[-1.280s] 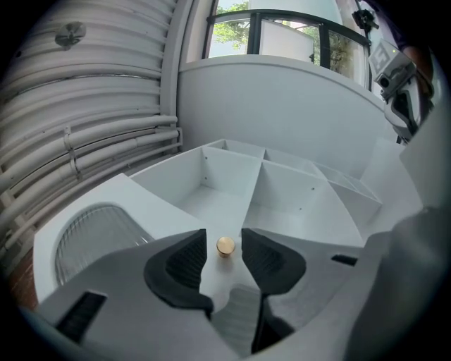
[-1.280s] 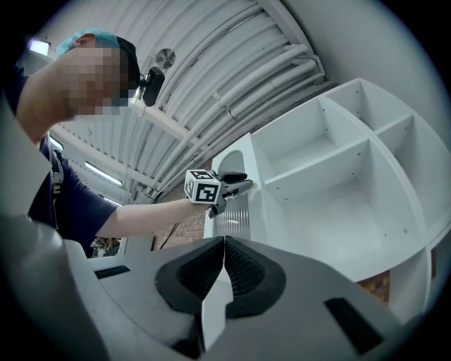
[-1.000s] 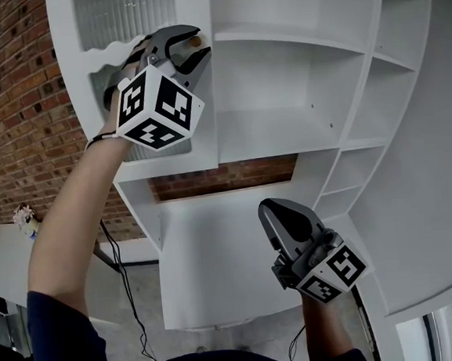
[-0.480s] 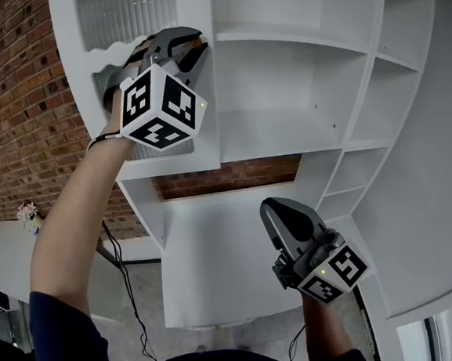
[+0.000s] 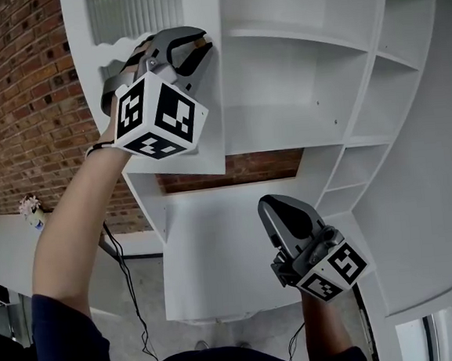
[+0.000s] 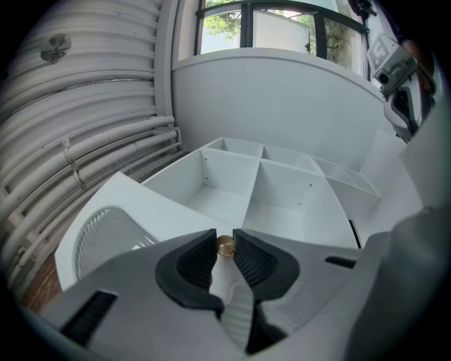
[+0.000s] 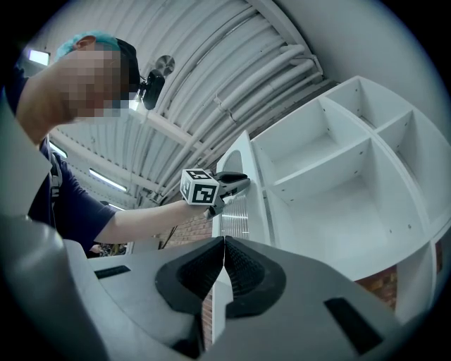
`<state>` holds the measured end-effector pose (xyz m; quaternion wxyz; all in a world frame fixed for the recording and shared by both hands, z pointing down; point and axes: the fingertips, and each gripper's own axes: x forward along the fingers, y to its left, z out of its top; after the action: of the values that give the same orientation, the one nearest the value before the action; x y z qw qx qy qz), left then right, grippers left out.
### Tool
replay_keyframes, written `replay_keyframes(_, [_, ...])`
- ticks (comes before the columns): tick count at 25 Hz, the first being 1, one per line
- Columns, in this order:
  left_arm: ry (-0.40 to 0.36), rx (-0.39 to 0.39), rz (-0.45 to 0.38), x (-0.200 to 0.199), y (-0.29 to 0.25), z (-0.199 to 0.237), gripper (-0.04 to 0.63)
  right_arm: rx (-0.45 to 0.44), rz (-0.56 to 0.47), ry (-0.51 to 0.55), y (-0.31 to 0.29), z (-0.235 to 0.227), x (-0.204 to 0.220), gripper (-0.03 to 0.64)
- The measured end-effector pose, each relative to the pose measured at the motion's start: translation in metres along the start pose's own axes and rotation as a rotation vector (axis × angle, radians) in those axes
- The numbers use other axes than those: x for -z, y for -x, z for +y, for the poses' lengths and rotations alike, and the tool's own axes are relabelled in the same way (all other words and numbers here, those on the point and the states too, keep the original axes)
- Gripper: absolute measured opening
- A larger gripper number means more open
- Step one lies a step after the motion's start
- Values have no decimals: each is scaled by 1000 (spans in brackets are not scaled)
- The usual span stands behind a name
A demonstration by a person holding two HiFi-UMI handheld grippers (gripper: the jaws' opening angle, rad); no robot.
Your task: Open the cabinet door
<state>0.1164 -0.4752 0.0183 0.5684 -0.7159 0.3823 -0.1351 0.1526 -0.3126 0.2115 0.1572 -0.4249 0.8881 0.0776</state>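
The white cabinet door [image 5: 203, 130] with a ribbed glass panel [image 5: 134, 11] hangs at the upper left of the head view, its free edge a little way out from the cabinet. My left gripper [image 5: 197, 46] reaches up to that edge. In the left gripper view its jaws [image 6: 224, 240] have just been closing and now pinch the small brass knob [image 6: 225, 247] on the door [image 6: 130, 208]. My right gripper [image 5: 272, 208] hangs lower, in front of the cabinet's lower panel, shut with nothing between its fingers [image 7: 224, 244].
Open white shelves [image 5: 305, 90] fill the cabinet to the right of the door. A brick wall [image 5: 24, 115] stands at the left. A black cable [image 5: 124, 279] runs down to the floor, and a small table [image 5: 4, 250] holds flowers at the far left.
The left jaws have closed on the brass knob. The left gripper has drawn slightly right and toward me, and the door's free edge has swung out from the cabinet. The right gripper has stayed put.
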Motion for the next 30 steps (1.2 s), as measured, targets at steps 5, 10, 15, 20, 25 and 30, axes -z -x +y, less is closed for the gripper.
replay_keyframes(5, [14, 4, -30, -11, 27, 4, 75, -13, 8, -4, -2, 15, 0, 26])
replay_keyframes(10, [20, 13, -54, -21, 55, 7, 75, -35, 5, -5, -3, 34, -4, 26])
replay_keyframes(15, [32, 34, -85, -26, 80, 12, 75, -50, 2, -3, -4, 50, -6, 26])
replay_keyframes(20, [34, 31, -102, -30, 106, 17, 77, -61, 2, -6, -4, 60, -7, 26])
replay_keyframes(25, [14, 28, -113, -31, 133, 25, 77, -83, 5, -9, -11, 72, -5, 26])
replay_keyframes(30, [-10, 21, -113, -29, 162, 31, 80, -116, 11, -9, -19, 83, -1, 26])
